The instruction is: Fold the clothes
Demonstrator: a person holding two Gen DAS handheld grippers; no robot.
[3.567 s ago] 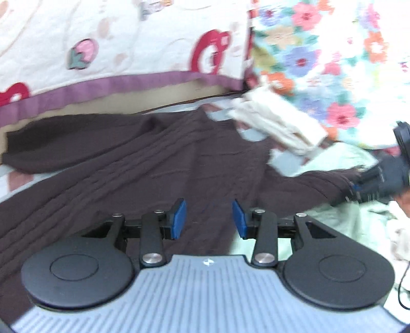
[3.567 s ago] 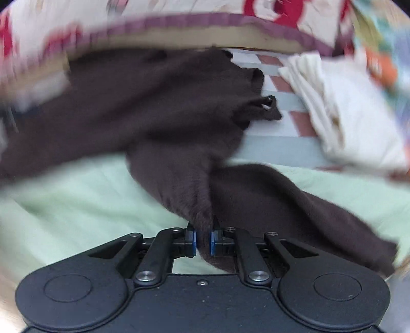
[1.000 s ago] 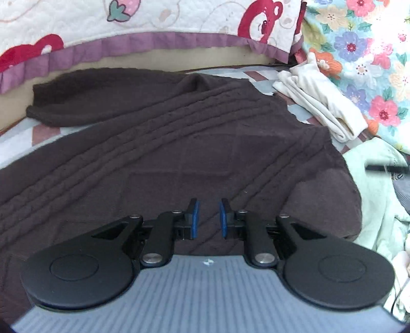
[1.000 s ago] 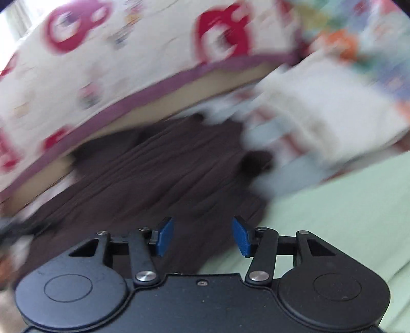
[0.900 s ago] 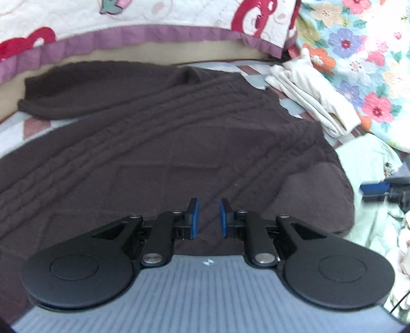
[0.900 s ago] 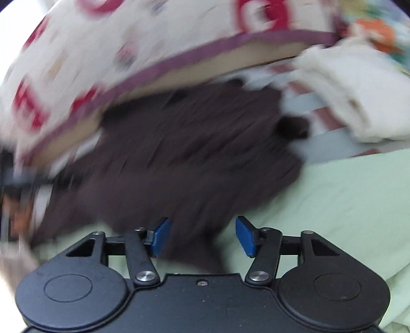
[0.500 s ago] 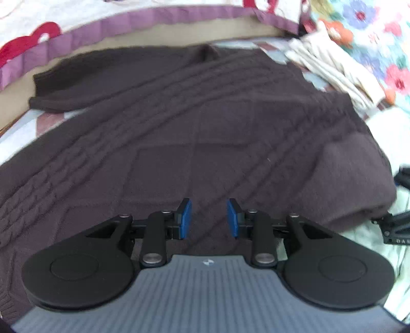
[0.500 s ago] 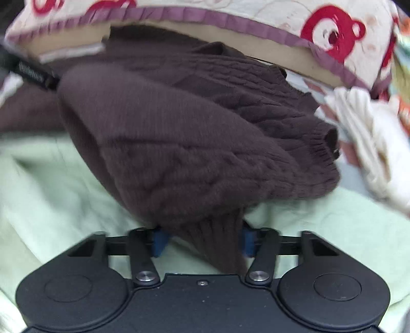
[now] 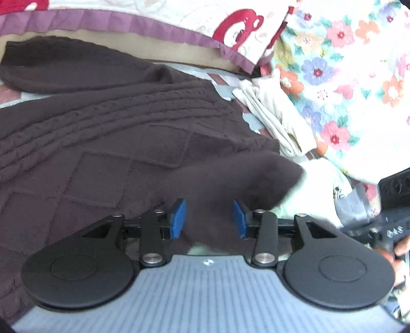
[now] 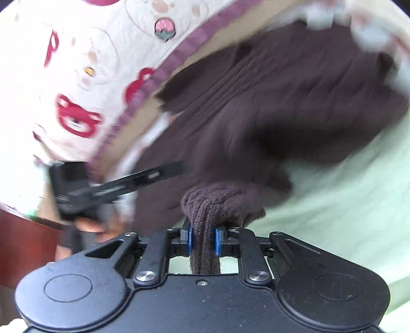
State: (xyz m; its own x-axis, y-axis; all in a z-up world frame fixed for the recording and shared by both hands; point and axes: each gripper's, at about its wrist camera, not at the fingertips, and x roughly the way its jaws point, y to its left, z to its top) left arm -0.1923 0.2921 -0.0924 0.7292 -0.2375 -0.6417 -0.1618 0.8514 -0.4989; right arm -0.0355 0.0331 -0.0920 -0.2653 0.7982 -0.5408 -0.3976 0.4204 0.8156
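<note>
A dark brown cable-knit sweater (image 9: 115, 143) lies spread over the bed. In the left wrist view a fold of it runs between the blue pads (image 9: 178, 214) of my left gripper (image 9: 208, 217). Those jaws are opening and stand apart from the cloth. In the right wrist view the sweater (image 10: 282, 102) is blurred. My right gripper (image 10: 203, 242) is closing, and its pads press on the sweater's bunched ribbed edge (image 10: 205, 205), which hangs down between them.
A bear-print quilt with a purple border (image 9: 153, 15) runs along the back. A floral quilt (image 9: 358, 76) and a folded cream garment (image 9: 276, 120) lie at the right. Pale green bedding (image 10: 346, 205) lies under the sweater's near side. A hand (image 9: 399, 253) shows at the right edge.
The left jaws have widened and a fold of the sweater now lies between them. The right jaws have closed from wide apart onto the ribbed edge while that view swung left.
</note>
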